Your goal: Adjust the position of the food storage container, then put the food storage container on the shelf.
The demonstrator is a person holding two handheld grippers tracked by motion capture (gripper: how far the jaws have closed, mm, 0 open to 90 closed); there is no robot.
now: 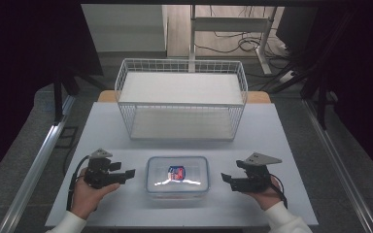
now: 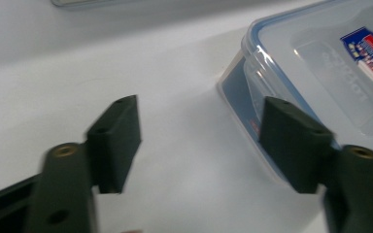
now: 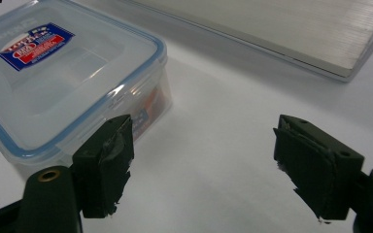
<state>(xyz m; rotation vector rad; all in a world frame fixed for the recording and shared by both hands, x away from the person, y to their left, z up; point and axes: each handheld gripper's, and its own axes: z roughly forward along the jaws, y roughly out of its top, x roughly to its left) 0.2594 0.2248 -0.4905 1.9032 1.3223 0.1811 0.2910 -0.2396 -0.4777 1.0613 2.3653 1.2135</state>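
Glossy clear plastic box [image 1: 177, 175], white wire basket [image 1: 181, 97], matt white table [image 1: 277, 145].

- The table [image 1: 277, 145] has a white top, lit evenly from above, with a wooden edge [image 1: 258, 96] showing at its far corners.
- Metal rails [image 1: 36, 167] run along both its sides.
- The floor [image 1: 9, 194] beside it is grey carpet; farther back it turns to light wood [image 1: 177, 29].
- A white wall panel [image 1: 124, 26] stands at the far left.
- A white desk frame [image 1: 230, 24] stands at the back, with black cables [image 1: 233, 43] lying under it.
- Dark curtains [image 1: 24, 48] close in both sides of the room.
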